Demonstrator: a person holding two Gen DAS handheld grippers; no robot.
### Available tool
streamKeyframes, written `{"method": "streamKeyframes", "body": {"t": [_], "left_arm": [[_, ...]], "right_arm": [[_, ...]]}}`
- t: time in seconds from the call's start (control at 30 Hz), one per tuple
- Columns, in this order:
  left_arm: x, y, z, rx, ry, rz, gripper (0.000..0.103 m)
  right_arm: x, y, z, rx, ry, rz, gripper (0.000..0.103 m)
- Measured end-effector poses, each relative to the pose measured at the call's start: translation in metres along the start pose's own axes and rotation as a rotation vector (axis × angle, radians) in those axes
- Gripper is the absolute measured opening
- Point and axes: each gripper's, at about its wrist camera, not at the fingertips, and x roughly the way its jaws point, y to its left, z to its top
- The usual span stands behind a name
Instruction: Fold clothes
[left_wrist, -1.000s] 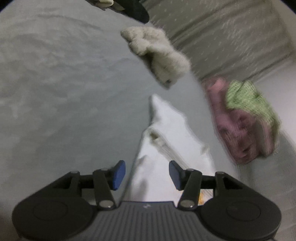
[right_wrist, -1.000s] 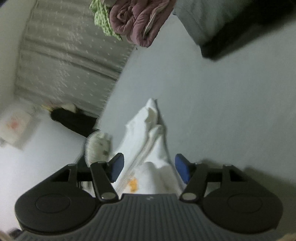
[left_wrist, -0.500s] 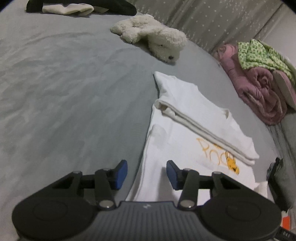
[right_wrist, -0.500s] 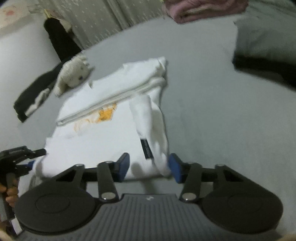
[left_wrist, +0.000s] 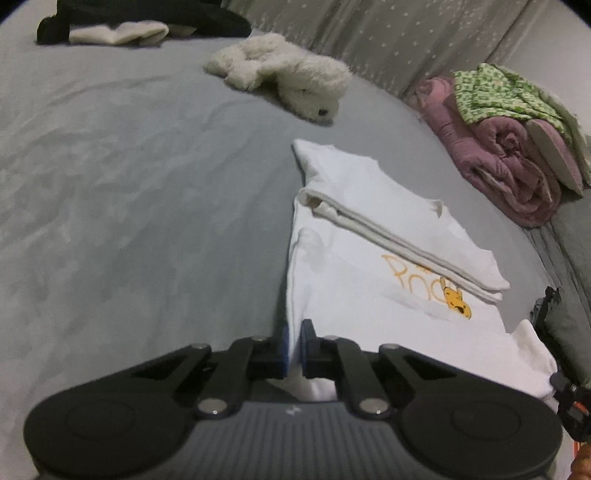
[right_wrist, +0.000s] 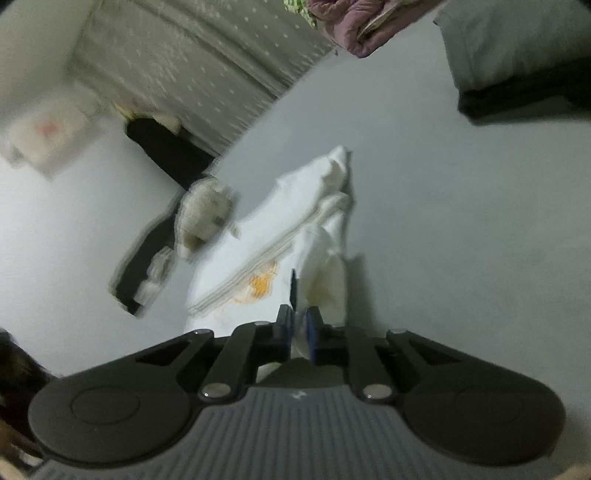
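- Step in hand, by judgement: the grasp ahead of the next fold; the left tongs (left_wrist: 293, 349) were closing, blue pads pinching the near left edge of the white T-shirt (left_wrist: 373, 280) at lower centre of the left view; the right tongs (right_wrist: 298, 332) were closing likewise, with white cloth caught between the pads at lower centre of the right view.
- Next move, by judgement: both edges to be lifted together and carried toward the far end, level and at equal pace, lest the cloth skew or slip from either pinch.
- The T-shirt lay on the grey bed (left_wrist: 140, 206), centre right of the left view; one side was already folded inward as a long band; an orange print showed below it; the cloth looked thin and limp.
- A plush toy (left_wrist: 284, 74) lay beyond it, apart; a pink quilt (left_wrist: 506, 162) sat at upper right.
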Motion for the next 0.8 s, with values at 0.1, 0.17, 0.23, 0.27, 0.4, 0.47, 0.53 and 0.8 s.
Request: {"method": "streamKeyframes", "body": {"t": [0.1,0.17,0.23,0.27,0.4,0.47,0.53,0.8], "left_arm": [[0.0,-0.001,-0.002,0.004,0.011,0.004,0.006],[0.001,0.0,-0.002,0.007,0.023,0.007,0.006],[0.003,0.001,-0.002,0.02,0.047,0.015,0.006],[0.005,0.002,-0.002,0.026,0.058,0.017,0.006],[-0.002,0.011,0.002,0.022,0.094,-0.026,0.008],[-0.008,0.016,0.003,0.028,0.098,-0.05,0.014],[-0.014,0.019,0.002,0.052,0.097,-0.074,0.026],[-0.018,0.015,-0.014,0.188,0.159,-0.141,0.038]], "right_arm": [[0.0,-0.017,0.009,0.107,0.03,0.088,0.011],[0.001,-0.028,0.013,0.139,0.065,0.076,0.01],[0.001,-0.034,0.015,0.123,0.094,-0.012,0.002],[-0.001,-0.035,0.016,0.098,0.095,-0.083,0.002],[-0.016,-0.031,0.016,0.027,0.076,-0.216,0.009],[-0.02,-0.013,0.011,-0.07,0.074,-0.211,0.015],[-0.018,0.001,0.002,-0.16,0.091,-0.21,0.029],[0.021,0.031,-0.04,-0.485,0.205,-0.305,0.05]]}}
